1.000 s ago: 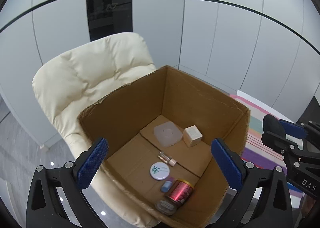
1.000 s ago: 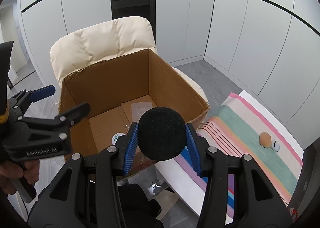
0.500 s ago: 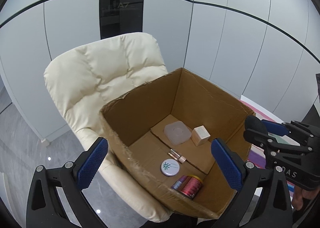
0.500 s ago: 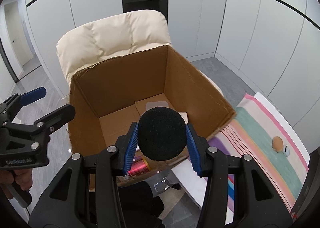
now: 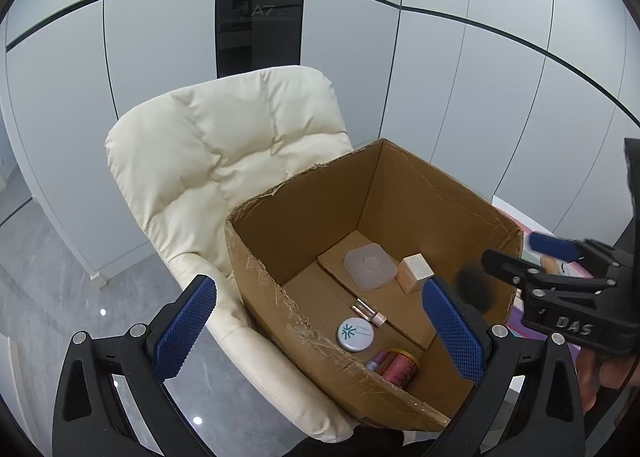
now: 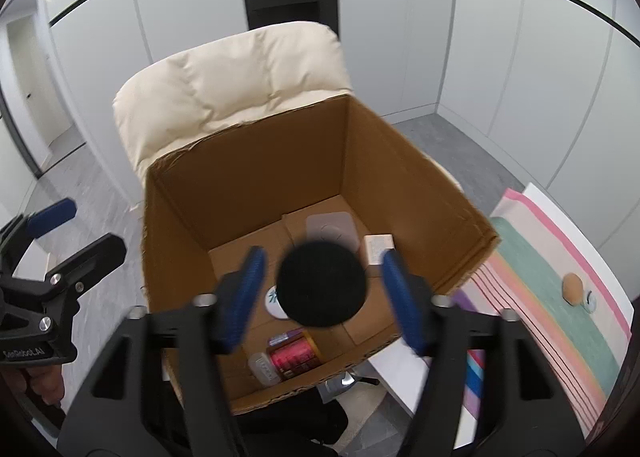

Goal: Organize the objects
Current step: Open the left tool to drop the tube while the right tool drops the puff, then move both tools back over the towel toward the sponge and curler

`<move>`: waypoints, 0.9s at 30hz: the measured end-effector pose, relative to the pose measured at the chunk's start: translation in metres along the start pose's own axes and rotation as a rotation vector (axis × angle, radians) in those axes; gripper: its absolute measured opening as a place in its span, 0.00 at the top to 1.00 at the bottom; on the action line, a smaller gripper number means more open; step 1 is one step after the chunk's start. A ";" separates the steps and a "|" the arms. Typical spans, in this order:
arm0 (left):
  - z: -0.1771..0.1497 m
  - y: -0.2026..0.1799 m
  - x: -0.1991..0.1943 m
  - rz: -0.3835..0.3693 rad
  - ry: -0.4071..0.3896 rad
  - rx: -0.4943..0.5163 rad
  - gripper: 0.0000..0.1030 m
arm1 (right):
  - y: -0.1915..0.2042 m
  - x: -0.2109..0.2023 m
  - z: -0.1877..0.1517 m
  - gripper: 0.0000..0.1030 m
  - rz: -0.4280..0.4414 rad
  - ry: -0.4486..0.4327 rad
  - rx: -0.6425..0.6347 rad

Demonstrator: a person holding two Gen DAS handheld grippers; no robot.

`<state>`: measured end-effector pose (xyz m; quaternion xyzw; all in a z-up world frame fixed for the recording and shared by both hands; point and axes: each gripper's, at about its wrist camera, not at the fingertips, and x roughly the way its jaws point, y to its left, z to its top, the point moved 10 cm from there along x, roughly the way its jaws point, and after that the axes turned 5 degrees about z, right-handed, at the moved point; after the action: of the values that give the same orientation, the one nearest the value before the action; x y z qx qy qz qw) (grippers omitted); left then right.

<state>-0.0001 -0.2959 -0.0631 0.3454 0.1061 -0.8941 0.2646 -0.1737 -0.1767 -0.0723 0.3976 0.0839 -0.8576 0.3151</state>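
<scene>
- Far left in the right wrist view, the left claw (image 6: 72,229) is seen beside the cardboard box (image 6: 248,173), wide open with nothing held.
- The cream padded chair (image 5: 224,145) is seen behind and under the box; the box is parked on its seat.
- Inside the box, on the floor flaps, a bunch of stuff is laid out: a translucent square lid (image 5: 370,267) toward the back, a small cream carton (image 5: 416,273) just beside it, a small tube (image 5: 368,311) in the middle, a round white tin (image 5: 355,334) near it, and a red can (image 5: 400,367) lying on its side by the near wall.
- A clear little container (image 6: 264,369) is also spotted next to the can in the right wrist view.
- The right claw (image 6: 322,285) is held above the open box with its blue pads spread apart; the black foam ball (image 6: 322,283) sits between them with gaps on both sides, so it's not being squeezed. Motion blur is all over it.
- Off to the right, a striped cloth (image 6: 560,281) is spread on the white tabletop (image 6: 404,369), with a small brown object (image 6: 573,286) and a tiny white thing (image 6: 589,300) touching it.
</scene>
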 end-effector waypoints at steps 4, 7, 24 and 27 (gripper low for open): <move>0.001 -0.001 0.001 0.003 0.002 -0.002 0.00 | -0.011 -0.009 0.006 0.02 -0.026 -0.037 0.033; 0.001 -0.004 0.003 0.007 0.005 0.002 0.00 | -0.020 -0.010 0.005 0.00 -0.055 -0.033 0.040; 0.006 -0.069 0.009 -0.059 0.006 0.069 0.00 | -0.072 -0.030 -0.017 0.00 -0.119 -0.010 0.097; 0.006 -0.082 0.009 -0.071 0.004 0.086 0.00 | -0.085 -0.036 -0.021 0.00 -0.131 -0.014 0.117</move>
<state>-0.0537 -0.2333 -0.0639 0.3544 0.0801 -0.9059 0.2175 -0.1952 -0.0843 -0.0688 0.4031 0.0573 -0.8826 0.2350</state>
